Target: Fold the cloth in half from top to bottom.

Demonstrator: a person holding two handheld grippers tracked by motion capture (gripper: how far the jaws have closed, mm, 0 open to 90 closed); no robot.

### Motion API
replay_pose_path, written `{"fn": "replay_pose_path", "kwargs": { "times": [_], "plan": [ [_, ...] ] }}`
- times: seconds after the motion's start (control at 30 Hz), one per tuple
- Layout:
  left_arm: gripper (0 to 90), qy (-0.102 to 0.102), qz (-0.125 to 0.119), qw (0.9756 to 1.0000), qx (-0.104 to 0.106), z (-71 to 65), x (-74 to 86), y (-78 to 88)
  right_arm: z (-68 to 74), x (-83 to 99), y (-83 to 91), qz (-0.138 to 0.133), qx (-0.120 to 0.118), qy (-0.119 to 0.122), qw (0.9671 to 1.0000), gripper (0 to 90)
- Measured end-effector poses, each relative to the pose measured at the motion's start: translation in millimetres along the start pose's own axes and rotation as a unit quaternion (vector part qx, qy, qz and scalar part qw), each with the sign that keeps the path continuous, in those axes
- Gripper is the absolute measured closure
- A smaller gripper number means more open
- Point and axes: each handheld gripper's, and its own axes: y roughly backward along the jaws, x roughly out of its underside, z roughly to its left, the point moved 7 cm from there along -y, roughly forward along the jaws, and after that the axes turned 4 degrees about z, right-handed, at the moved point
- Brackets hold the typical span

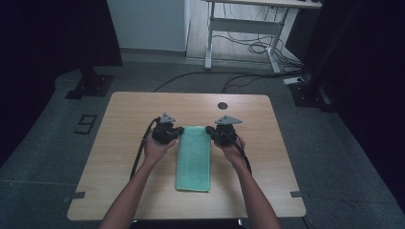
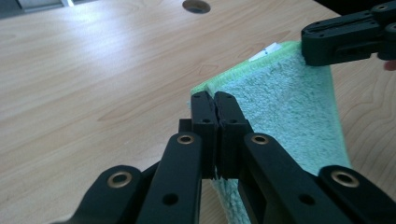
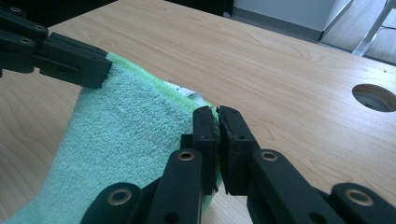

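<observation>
A folded light-green towel lies lengthwise in the middle of the wooden table. Its far end is lifted off the wood. My left gripper is shut on the towel's far left corner. My right gripper is shut on the far right corner. In the left gripper view the towel stretches across to the right gripper. In the right gripper view the towel runs over to the left gripper. A white label shows at the towel's far edge.
A round cable hole sits in the table near its far edge. Beyond the table are a white desk frame with cables on the floor and dark stands at both sides.
</observation>
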Motion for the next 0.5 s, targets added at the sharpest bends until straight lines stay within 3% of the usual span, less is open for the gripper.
{"fn": "replay_pose_path", "kwargs": {
  "times": [0.23,0.5],
  "plan": [
    [88.3,-0.005,0.003,1.0,0.002,-0.5,7.6,-4.5,-0.2,5.2,-1.3,0.009,-0.001,0.0,1.0,85.3],
    [88.2,-0.014,-0.005,0.9999,0.004,-0.9,10.3,3.9,7.2,4.2,2.6,0.005,-0.008,0.012,0.9999,85.2]
  ]
}}
